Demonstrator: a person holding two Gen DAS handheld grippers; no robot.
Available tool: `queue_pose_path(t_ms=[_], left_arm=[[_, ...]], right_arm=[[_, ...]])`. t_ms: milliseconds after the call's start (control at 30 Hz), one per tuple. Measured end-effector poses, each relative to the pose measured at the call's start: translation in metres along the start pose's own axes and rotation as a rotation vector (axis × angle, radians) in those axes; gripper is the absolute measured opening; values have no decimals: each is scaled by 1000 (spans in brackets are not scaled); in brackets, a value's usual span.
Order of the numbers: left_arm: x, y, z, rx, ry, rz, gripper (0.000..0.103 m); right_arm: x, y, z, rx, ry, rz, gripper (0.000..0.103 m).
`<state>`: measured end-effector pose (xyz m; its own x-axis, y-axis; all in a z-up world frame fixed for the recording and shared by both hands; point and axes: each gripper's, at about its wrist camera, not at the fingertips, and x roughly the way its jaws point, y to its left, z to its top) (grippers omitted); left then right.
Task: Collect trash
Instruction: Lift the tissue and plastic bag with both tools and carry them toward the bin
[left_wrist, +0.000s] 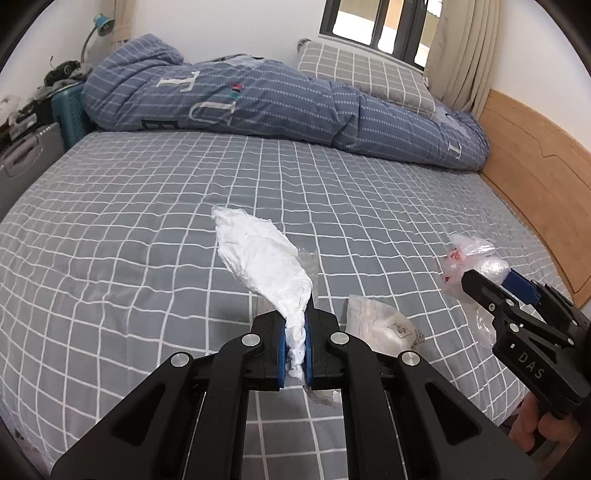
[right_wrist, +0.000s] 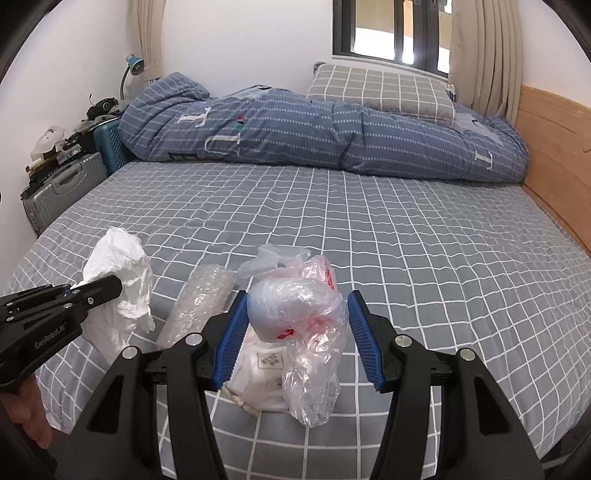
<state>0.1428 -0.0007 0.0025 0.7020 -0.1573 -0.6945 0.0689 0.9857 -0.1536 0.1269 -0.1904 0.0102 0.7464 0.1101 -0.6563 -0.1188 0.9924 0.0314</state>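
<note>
Four pieces of trash show. The left hand-held gripper (left_wrist: 295, 347) is clamped on one white crumpled paper (left_wrist: 258, 258), lifted above the bed (left_wrist: 147, 206), its long axis running away and leftward. Next lies one bubble-wrap roll (right_wrist: 201, 306), pointing away. The right hand-held gripper (right_wrist: 295, 332) stands apart around one clear plastic bag (right_wrist: 303, 317), above one white pouch (right_wrist: 262, 376).

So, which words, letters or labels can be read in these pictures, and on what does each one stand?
"DAS": on the right gripper body.
"GenRobot.AI", small, last letters unsure: on the left gripper body.
"T", "U", "T": large letters on the blue quilt.
Red print on the plastic bag: unreadable.
Label on the white pouch: unreadable.
</note>
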Motion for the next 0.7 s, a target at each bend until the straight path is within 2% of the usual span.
queue_pose_path(t_ms=[700], left_arm=[[-52,-11,-42,13,-6,-1,6]], right_arm=[[-75,16,-32,-19,-31,5,52]])
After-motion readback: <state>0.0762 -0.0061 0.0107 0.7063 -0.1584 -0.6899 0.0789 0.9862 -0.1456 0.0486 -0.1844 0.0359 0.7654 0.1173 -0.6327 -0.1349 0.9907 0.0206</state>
